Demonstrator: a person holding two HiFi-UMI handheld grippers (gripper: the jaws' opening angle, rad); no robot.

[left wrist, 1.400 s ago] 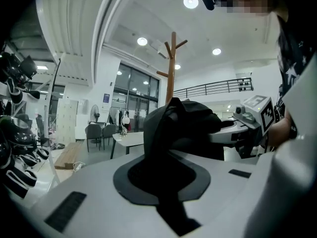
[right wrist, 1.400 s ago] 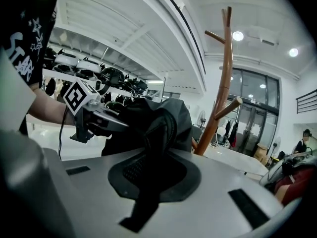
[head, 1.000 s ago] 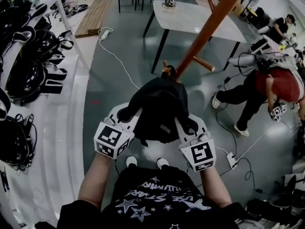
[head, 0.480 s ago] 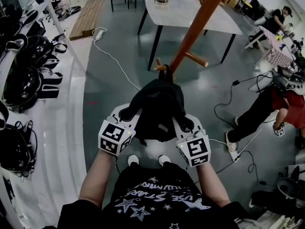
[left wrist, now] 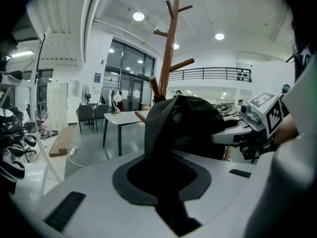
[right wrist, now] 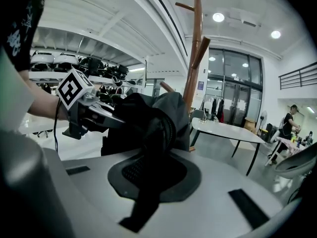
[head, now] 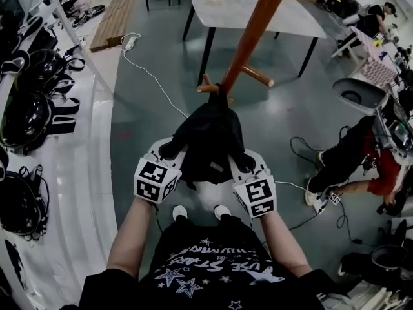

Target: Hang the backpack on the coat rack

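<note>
A black backpack (head: pixel 210 137) hangs between my two grippers, just in front of the brown wooden coat rack (head: pixel 258 24). Its top sits right at the rack's low pegs (head: pixel 208 88); I cannot tell whether it rests on one. My left gripper (head: pixel 169 152) is shut on a black strap at the pack's left side. On the right side, my right gripper (head: pixel 244 161) is shut on another strap. In the left gripper view the strap (left wrist: pixel 166 182) runs between the jaws up to the backpack (left wrist: pixel 188 125), with the rack (left wrist: pixel 169 53) behind. The right gripper view shows the same for its strap (right wrist: pixel 148 182), backpack (right wrist: pixel 148 115) and rack (right wrist: pixel 197 58).
A white table (head: pixel 258 11) stands behind the rack. Shelves with black helmets (head: pixel 32 108) line the left. A cable and power strip (head: pixel 132 42) lie on the grey floor. A person (head: pixel 361 166) crouches at the right among more cables. My feet (head: pixel 200 212) are below the pack.
Both grippers and the backpack have come down and a little closer to my body. The person at the right has shifted position.
</note>
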